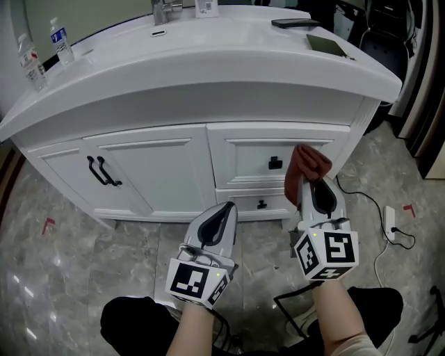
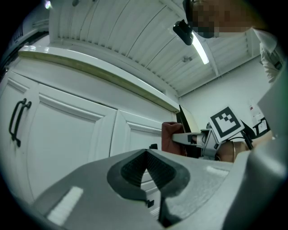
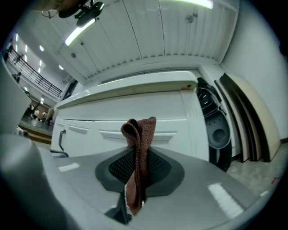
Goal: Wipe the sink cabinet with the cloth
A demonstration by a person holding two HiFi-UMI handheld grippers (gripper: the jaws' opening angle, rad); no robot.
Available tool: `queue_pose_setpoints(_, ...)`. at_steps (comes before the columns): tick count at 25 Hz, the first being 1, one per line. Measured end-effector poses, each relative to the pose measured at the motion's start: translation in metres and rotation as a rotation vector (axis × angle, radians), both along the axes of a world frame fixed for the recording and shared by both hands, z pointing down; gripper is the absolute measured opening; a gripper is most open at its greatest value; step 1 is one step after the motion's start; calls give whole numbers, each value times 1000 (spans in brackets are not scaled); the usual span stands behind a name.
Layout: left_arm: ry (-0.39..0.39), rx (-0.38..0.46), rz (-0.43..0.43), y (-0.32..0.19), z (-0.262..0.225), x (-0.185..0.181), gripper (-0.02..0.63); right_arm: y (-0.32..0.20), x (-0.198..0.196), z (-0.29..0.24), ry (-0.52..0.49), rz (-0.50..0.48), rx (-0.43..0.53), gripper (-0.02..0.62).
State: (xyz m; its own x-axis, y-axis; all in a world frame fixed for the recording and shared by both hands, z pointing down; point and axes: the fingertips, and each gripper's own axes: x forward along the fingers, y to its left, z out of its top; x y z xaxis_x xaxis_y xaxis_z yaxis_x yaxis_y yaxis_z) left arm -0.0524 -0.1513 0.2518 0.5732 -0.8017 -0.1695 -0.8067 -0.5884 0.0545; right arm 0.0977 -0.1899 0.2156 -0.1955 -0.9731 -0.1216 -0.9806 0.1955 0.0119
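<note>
The white sink cabinet (image 1: 146, 174) fills the head view, with black door handles (image 1: 103, 172) and a drawer knob (image 1: 275, 164). A rust-red cloth (image 1: 306, 167) sticks up from my right gripper (image 1: 314, 189), which is shut on it just in front of the drawer. The right gripper view shows the cloth (image 3: 140, 139) clamped between the jaws of that gripper (image 3: 137, 157), its end standing upright before the cabinet (image 3: 112, 117). My left gripper (image 1: 222, 212) hangs lower, before the door and drawer seam, shut with nothing in it. From the left gripper (image 2: 146, 155), the cloth (image 2: 169, 134) shows to the right.
Two water bottles (image 1: 61, 42) stand on the countertop (image 1: 208, 62) at the left, by a faucet (image 1: 163, 10). A phone (image 1: 295, 23) and a dark flat item (image 1: 327, 45) lie at the right. A white cable and plug (image 1: 389, 222) lie on the marbled floor.
</note>
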Motion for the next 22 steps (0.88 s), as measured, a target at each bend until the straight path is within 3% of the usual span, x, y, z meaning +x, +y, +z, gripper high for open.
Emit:
queue_pose_setpoints(5,17,5,-64,6,-4,-33,0,-4,-90,16,-20,-192,-32,80)
queue_pose_setpoints(9,-9,-10,-79,12,5,-50,0,-17,-133,25,14,-238,-39,80)
queue_pose_setpoints(13,-62,-13,-80,14,14,-60,0,-33,-149,32,73,-213,-46,80)
queue_pose_setpoints(17,-11,1,-132,10,8,-78,0,-47,-142,41,64,-156,-75,81)
queue_pose_setpoints(22,0,-23,-126,3,15,-75,0,-53,-119,50,109,-61,-92,81)
